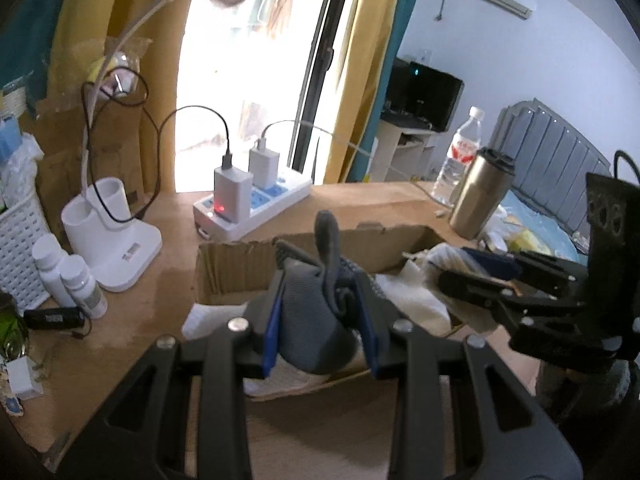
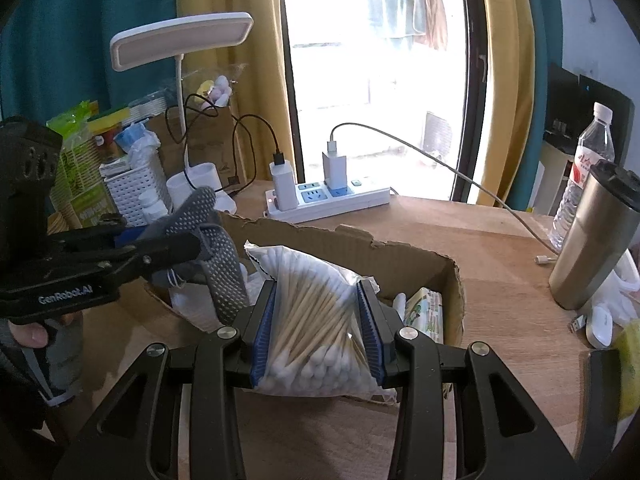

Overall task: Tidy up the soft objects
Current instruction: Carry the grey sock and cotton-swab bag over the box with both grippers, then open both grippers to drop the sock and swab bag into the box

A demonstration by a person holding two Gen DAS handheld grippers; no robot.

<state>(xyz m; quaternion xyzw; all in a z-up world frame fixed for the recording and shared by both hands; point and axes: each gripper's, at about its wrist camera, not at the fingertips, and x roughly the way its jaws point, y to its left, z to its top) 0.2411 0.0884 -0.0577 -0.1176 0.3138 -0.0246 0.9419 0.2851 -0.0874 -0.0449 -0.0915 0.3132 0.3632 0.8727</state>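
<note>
A grey dotted glove (image 1: 308, 332) is clamped between the blue pads of my left gripper (image 1: 320, 292), one finger of it sticking up. It hangs over the left part of an open cardboard box (image 1: 240, 264). My right gripper (image 2: 320, 320) is shut on a clear bag of cotton swabs (image 2: 304, 268) above the same box (image 2: 400, 256). In the right wrist view the left gripper (image 2: 180, 244) comes in from the left with the glove (image 2: 224, 264). In the left wrist view the right gripper (image 1: 472, 280) reaches in from the right. White cloth (image 1: 416, 304) and a tissue pack (image 2: 426, 312) lie inside the box.
Behind the box sit a power strip (image 2: 332, 200) with chargers and cables, and a white desk lamp (image 2: 180, 40). A steel tumbler (image 2: 592, 252) and a water bottle (image 2: 588, 160) stand at the right. At the left are a white basket (image 2: 132, 192) and small white bottles (image 1: 68, 276).
</note>
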